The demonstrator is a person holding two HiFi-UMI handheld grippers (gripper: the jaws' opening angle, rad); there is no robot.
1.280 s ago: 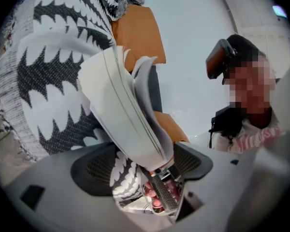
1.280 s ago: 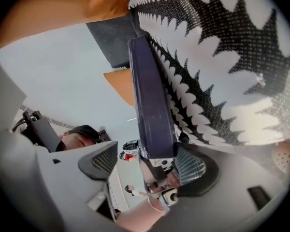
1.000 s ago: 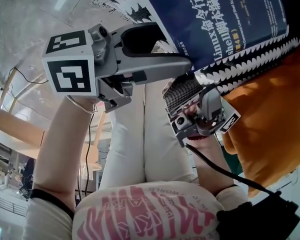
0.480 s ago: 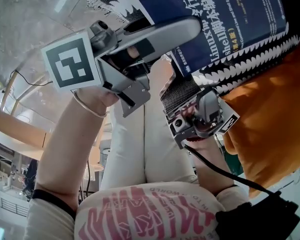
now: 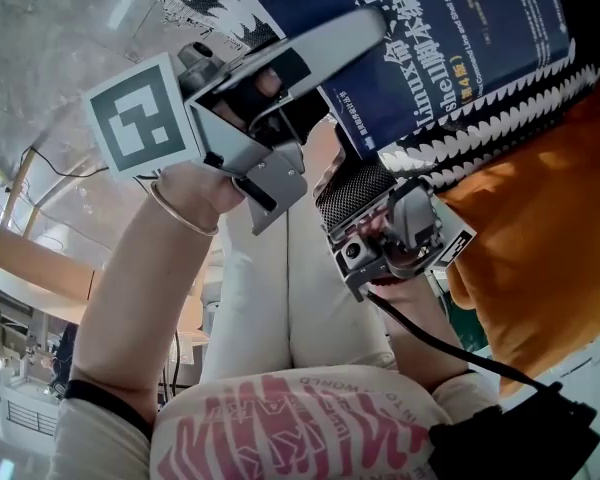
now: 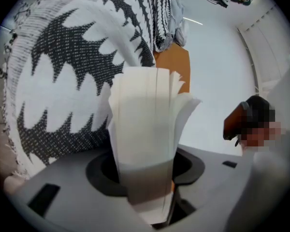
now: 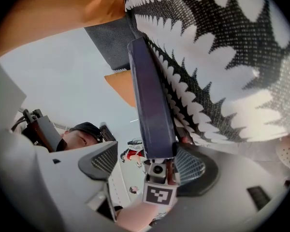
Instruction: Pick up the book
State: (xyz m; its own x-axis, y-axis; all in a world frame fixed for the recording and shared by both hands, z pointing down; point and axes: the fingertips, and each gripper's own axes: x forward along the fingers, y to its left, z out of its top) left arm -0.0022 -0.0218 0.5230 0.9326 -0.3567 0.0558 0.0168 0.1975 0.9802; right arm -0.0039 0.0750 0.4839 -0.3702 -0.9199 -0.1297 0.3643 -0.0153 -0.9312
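A dark blue book (image 5: 450, 38) with white lettering lies against a black-and-white toothed-pattern cloth (image 5: 500, 108). My left gripper (image 5: 345, 73) reaches over its lower left edge. Its jaws have just been closing, and in the left gripper view the fanned white page block (image 6: 145, 124) fills the gap of that gripper (image 6: 147, 170), both pads against it. My right gripper (image 5: 390, 193) sits under the book's lower corner. In the right gripper view the blue spine (image 7: 150, 105) leans on one mesh pad while the other pad stands apart, so the right gripper (image 7: 145, 166) is open.
An orange cushion (image 5: 550, 238) lies to the right under the patterned cloth (image 7: 232, 57). The person's pale trouser legs (image 5: 290, 298) run below both grippers. A black cable (image 5: 430, 338) trails from the right gripper.
My left gripper has rolled and shifted up onto the book's edge, and its jaws have narrowed around the pages. The right gripper and the book have stayed put.
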